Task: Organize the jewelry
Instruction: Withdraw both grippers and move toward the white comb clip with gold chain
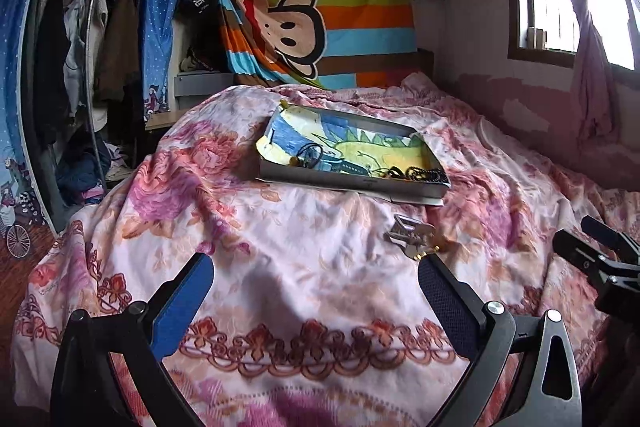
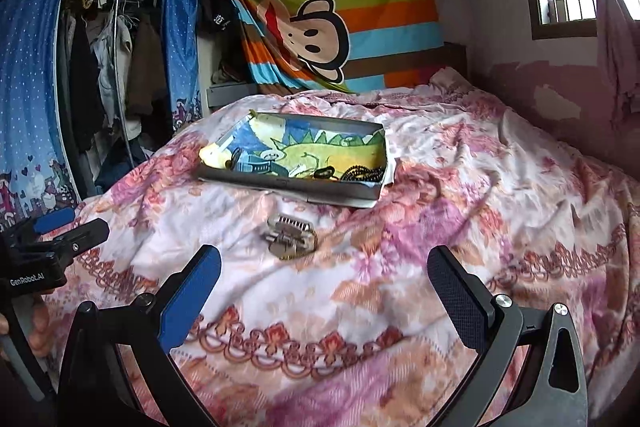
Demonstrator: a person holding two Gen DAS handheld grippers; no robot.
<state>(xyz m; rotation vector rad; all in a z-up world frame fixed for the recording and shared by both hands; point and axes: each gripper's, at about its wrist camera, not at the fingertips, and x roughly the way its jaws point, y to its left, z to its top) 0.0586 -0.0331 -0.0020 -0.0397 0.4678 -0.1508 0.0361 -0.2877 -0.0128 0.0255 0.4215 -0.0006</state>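
Left wrist: hair clip [image 1: 410, 233] partly behind fingers [image 1: 444, 301].

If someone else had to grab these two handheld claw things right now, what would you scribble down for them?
Left gripper: open, holding nothing, hovering over the flowered pink bedspread.
Right gripper: open, holding nothing, also above the bedspread.
Shallow grey cardboard box lined with a dinosaur drawing: sits mid-bed. Inside are black beaded strands at its near right corner and a small dark looped piece near its left end.
Silver metal clip-like piece: lies loose on the bedspread in front of the box, closest to the right gripper.
Done: some pieces are in the box.
Left: probably pick up the silver piece and place it in the box.
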